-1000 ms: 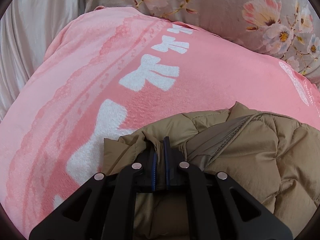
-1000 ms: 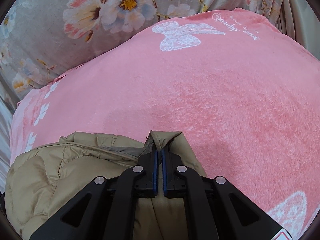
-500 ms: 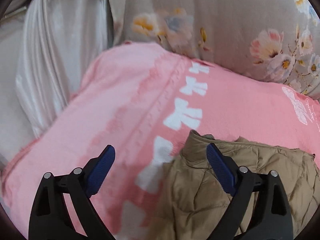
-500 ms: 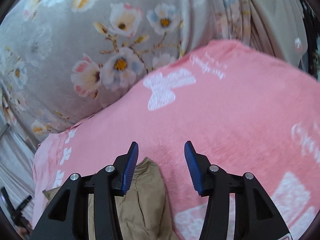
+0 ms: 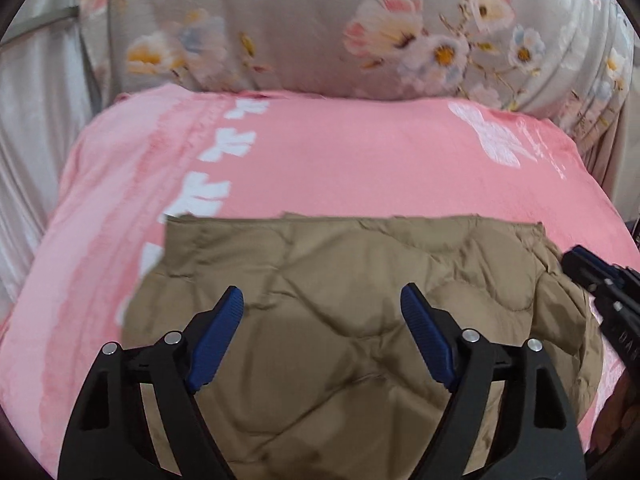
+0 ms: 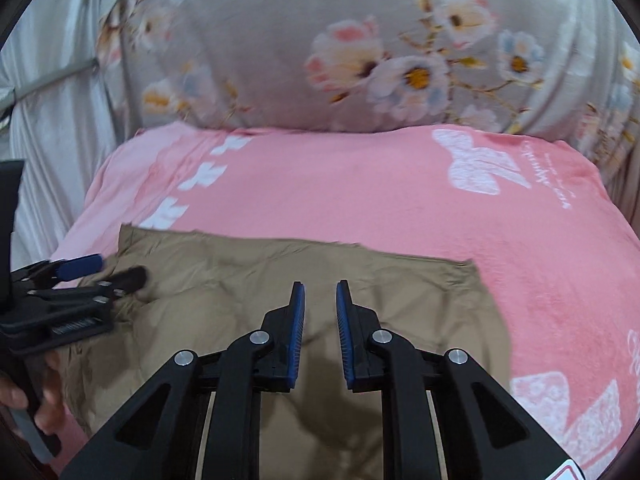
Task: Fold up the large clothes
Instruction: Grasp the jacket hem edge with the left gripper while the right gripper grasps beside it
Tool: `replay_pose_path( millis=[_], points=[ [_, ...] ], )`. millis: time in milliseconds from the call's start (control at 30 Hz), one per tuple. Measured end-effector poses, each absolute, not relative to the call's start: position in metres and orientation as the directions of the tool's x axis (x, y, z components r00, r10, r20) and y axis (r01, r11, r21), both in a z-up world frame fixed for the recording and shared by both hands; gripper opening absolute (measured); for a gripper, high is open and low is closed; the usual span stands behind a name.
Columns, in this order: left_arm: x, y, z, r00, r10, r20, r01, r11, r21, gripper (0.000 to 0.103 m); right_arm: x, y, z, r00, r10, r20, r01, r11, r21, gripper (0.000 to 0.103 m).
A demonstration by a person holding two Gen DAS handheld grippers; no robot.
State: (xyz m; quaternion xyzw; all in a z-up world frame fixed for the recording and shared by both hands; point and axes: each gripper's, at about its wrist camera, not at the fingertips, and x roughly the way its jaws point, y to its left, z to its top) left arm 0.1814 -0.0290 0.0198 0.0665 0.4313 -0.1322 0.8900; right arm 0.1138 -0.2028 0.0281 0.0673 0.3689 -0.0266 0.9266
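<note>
Tan quilted jacket [image 5: 360, 332] lies spread flat on a pink fleece blanket [image 5: 352, 160], its straight far edge running across just ahead of both sets of tongs. Left gripper [image 5: 322, 336] hovers above the jacket's middle with its blue pads [image 5: 216, 344] standing wide apart and nothing between them; the jaws have just been closing a little from their widest. Right gripper [image 6: 320, 332] hangs over the jacket's right half, its pads [image 6: 297, 336] drawn close together with a narrow gap showing between them and no fabric caught there; those jaws have just been closing. From the right wrist view the left gripper reaches in at the far left over the jacket's left edge, with a person's hand [image 6: 24, 404] on its handle. From the left wrist view the right gripper's tip shows at the far right, beside the jacket's right edge. Beyond the blanket, ahead of both tongs, rises a grey floral cushion [image 5: 360, 28], with pale curtain fabric [image 5: 36, 120] off to the left.
</note>
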Motion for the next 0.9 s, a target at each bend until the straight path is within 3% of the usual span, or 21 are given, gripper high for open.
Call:
replay_pose_path(
  millis=[333,900],
  points=[
    [0.234,-0.039,-0.023,0.562,-0.138,-0.815,0.233,0.972,-0.004,0.08,0.197,-0.199,-0.026,0.628,0.032,-0.777,0.099,0.988,0.121,0.014],
    [0.233,-0.042,-0.049,0.614,-0.121,-0.78,0.211,0.977,0.014,0.086,0.2,-0.194,-0.053,0.644,0.015,-0.765,0.108,0.988,0.11,0.013]
  ],
)
